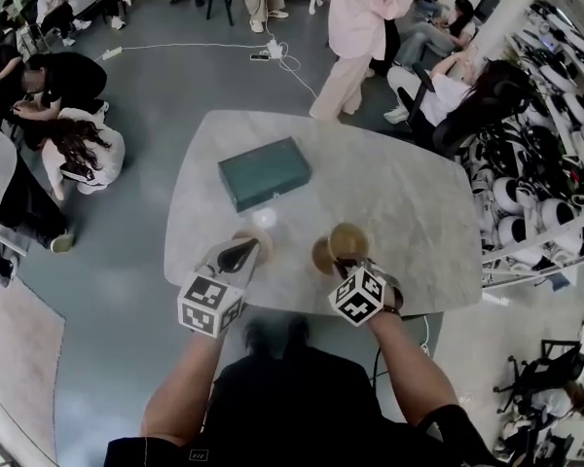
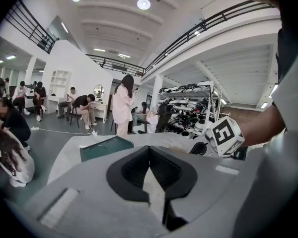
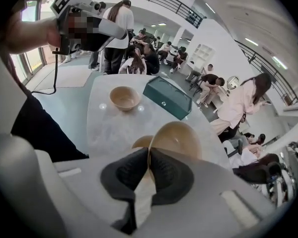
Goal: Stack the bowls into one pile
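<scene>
Three tan bowls are in view. My right gripper point(image 3: 148, 152) is shut on the rim of one tan bowl point(image 3: 179, 139), which is tilted on edge. This held bowl point(image 1: 348, 241) hangs just over a second bowl point(image 1: 321, 257) resting on the marble table point(image 1: 409, 212). That second bowl point(image 3: 140, 142) peeks out to the left of the held one. A third bowl point(image 3: 125, 97) stands alone farther left; in the head view it point(image 1: 264, 247) is mostly hidden under my left gripper point(image 1: 241, 251). The left gripper point(image 2: 149, 150) is shut with nothing between its pads.
A dark green box point(image 1: 263, 171) lies on the far half of the table, also seen as the box point(image 3: 168, 97) beyond the bowls. Several people sit and stand around the room. Racks of equipment point(image 1: 535, 193) line the right side.
</scene>
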